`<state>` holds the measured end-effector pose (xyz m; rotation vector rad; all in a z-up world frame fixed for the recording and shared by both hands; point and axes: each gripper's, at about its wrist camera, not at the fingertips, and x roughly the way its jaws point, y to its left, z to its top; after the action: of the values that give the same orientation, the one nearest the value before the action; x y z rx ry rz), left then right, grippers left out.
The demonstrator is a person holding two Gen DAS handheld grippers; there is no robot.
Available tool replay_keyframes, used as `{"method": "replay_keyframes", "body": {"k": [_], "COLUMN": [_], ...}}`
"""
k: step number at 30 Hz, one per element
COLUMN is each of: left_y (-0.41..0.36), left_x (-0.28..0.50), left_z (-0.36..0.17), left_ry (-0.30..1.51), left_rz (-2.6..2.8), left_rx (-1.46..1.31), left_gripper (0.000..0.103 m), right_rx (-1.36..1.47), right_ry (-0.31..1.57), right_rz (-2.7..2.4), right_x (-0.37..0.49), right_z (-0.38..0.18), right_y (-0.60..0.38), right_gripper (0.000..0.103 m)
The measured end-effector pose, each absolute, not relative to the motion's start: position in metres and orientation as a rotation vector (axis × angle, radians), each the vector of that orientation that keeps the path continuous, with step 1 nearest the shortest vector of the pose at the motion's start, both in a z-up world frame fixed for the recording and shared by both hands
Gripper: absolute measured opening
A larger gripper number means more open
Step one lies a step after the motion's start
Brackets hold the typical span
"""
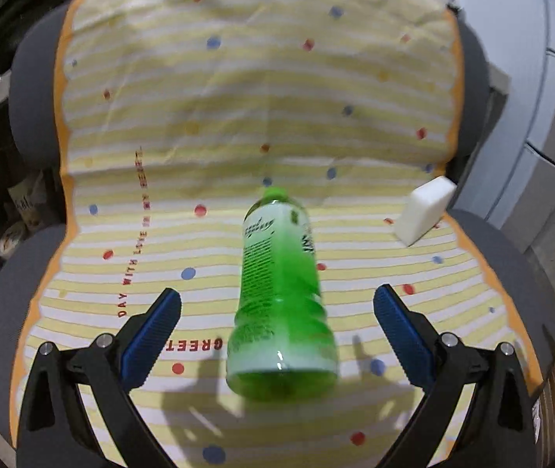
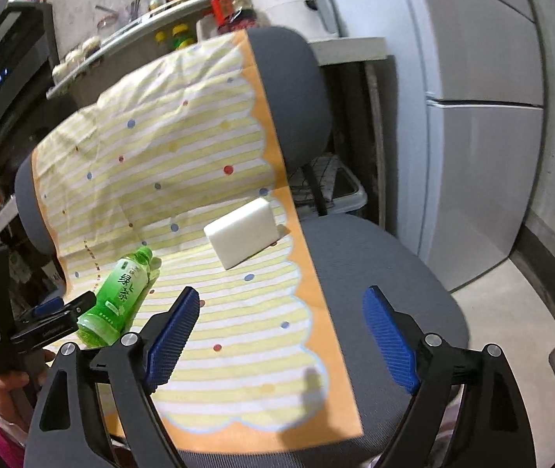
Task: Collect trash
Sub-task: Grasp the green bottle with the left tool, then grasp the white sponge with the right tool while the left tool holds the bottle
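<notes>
Inspecting the left wrist view, we find the green bottle (image 1: 282,300) lying on its side on the striped, dotted cloth (image 1: 207,101) that covers the seat and back of a grey chair (image 1: 35,89). Its capped neck points toward the chair back and its base faces the camera. The left tongs (image 1: 277,312) stand wide apart, one blue pad on either side of the bottle, and neither pad touches it.

We note a white block (image 1: 425,210) resting on the cloth near the right edge of the seat, close to the fold where seat meets back, well apart from the bottle.

From the right wrist view, we see the right tongs (image 2: 281,318) also apart, with nothing between the pads, above the orange scalloped border of the cloth. The white block (image 2: 244,232) lies ahead of them; the bottle (image 2: 121,296) lies to their left, with the left tongs (image 2: 57,310) at its base. A hand (image 2: 8,384) grips that tool's handle. A white refrigerator (image 2: 480,117) stands to the right of the chair.
</notes>
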<state>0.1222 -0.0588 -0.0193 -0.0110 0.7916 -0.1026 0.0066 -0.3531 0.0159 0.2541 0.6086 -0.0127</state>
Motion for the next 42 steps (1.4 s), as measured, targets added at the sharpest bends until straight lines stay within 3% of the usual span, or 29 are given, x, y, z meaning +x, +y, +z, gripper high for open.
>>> {"method": "replay_keyframes", "body": {"k": [6, 12, 13, 14, 27, 37, 39, 42], "left_y": [-0.059, -0.066, -0.066, -0.065, -0.040, -0.035, -0.034, -0.033], "left_x": [0.155, 0.177, 0.179, 0.179, 0.132, 0.124, 0.124, 0.121], "left_z": [-0.036, -0.053, -0.055, -0.058, -0.032, -0.039, -0.040, -0.039], "left_ry": [0.887, 0.973, 0.979, 0.978, 0.806, 0.804, 0.805, 0.800], "left_rz": [-0.107, -0.135, -0.137, -0.138, -0.118, -0.144, -0.147, -0.154], "left_rx": [-0.020, -0.013, -0.013, -0.016, -0.087, -0.103, -0.107, -0.115], "left_gripper": [0.092, 0.071, 0.061, 0.057, 0.055, 0.055, 0.055, 0.055], "right_rx": [0.217, 0.201, 0.199, 0.196, 0.120, 0.073, 0.081, 0.104], "right_ry": [0.638, 0.657, 0.658, 0.659, 0.704, 0.771, 0.797, 0.807], "right_rz": [-0.002, 0.004, 0.005, 0.007, -0.048, -0.248, -0.261, -0.266], "right_x": [0.040, 0.063, 0.065, 0.070, 0.154, 0.235, 0.239, 0.226], "right_z": [0.009, 0.003, 0.002, 0.001, -0.020, -0.050, -0.054, -0.053], "right_y": [-0.335, -0.323, -0.322, -0.319, -0.270, -0.245, -0.248, -0.256], "right_gripper": [0.087, 0.087, 0.087, 0.087, 0.087, 0.086, 0.078, 0.049]}}
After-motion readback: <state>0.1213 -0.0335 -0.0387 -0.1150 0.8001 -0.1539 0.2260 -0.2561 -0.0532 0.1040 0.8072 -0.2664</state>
